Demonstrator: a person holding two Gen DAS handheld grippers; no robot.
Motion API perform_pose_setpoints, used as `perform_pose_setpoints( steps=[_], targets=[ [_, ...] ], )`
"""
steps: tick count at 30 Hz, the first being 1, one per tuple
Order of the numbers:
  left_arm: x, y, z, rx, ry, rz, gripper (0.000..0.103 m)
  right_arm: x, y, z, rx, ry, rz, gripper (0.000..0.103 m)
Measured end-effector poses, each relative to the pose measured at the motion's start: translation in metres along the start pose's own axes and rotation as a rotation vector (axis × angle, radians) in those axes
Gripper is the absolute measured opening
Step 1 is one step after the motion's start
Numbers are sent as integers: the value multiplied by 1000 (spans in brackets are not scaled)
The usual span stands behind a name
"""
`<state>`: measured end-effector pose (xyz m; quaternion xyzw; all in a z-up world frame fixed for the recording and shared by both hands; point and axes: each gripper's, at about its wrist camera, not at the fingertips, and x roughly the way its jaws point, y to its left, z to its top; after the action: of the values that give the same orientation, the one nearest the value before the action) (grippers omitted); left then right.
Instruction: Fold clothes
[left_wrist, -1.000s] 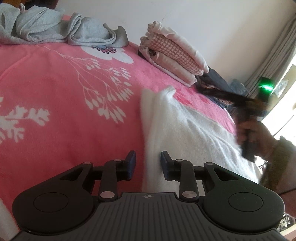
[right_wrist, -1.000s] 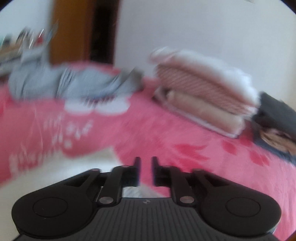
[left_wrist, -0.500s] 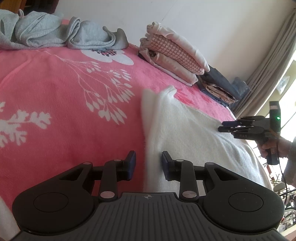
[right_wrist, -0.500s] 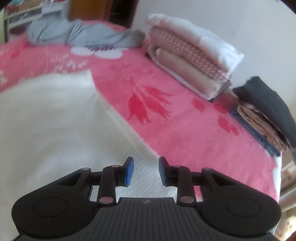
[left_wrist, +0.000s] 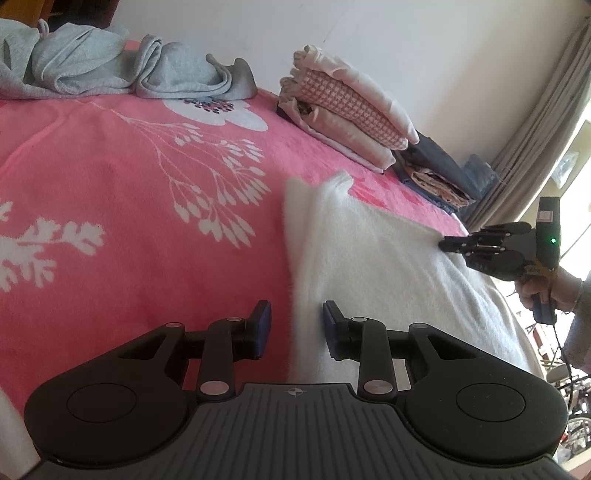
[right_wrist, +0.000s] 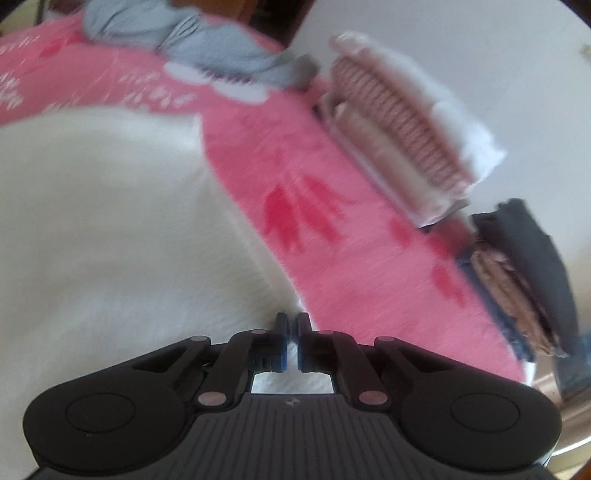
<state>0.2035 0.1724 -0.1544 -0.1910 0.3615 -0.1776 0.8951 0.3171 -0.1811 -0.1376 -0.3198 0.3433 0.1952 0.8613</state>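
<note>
A fluffy white garment (left_wrist: 388, 277) lies spread on the pink flowered blanket (left_wrist: 129, 184). My left gripper (left_wrist: 295, 325) is open and straddles the garment's left edge, its pads clear of the cloth. In the right wrist view my right gripper (right_wrist: 292, 325) has its jaws closed together on the right edge of the white garment (right_wrist: 110, 221), with cloth showing in the narrow gap between the pads. The left wrist view shows that right gripper (left_wrist: 443, 243) at the garment's far side, held by a hand (left_wrist: 546, 291).
A crumpled grey hoodie (left_wrist: 92, 70) lies at the back of the bed. A folded stack of pale and checked clothes (left_wrist: 351, 110) sits by the wall, with a darker folded pile (left_wrist: 436, 170) beside it. A curtain (left_wrist: 535, 129) hangs at the right.
The right gripper came down to the garment's right edge, rolled, and its jaws went from open to closed on the cloth. The left gripper stayed still and open.
</note>
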Motion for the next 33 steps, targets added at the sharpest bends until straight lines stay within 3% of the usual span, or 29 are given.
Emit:
perform_pose_setpoints(
  steps=[7,12,27,31,33],
  targets=[
    [-1,1,0,-4,3,-1,30,15,15,-4,-35,7,-62,4],
    [-1,2,-1,-8,4,-3,30,6,30,-10,-140,8,-96,5],
    [-1,4,1,-17,7,-10,31,1,49,-11,-261,22,-164,6],
    [-1,4,0,-18,8,-9,32,-1,47,-10,-257,19,-206,25],
    [-1,4,0,-18,8,-9,32,-7,45,-9,-234,-7,-198,29]
  ],
)
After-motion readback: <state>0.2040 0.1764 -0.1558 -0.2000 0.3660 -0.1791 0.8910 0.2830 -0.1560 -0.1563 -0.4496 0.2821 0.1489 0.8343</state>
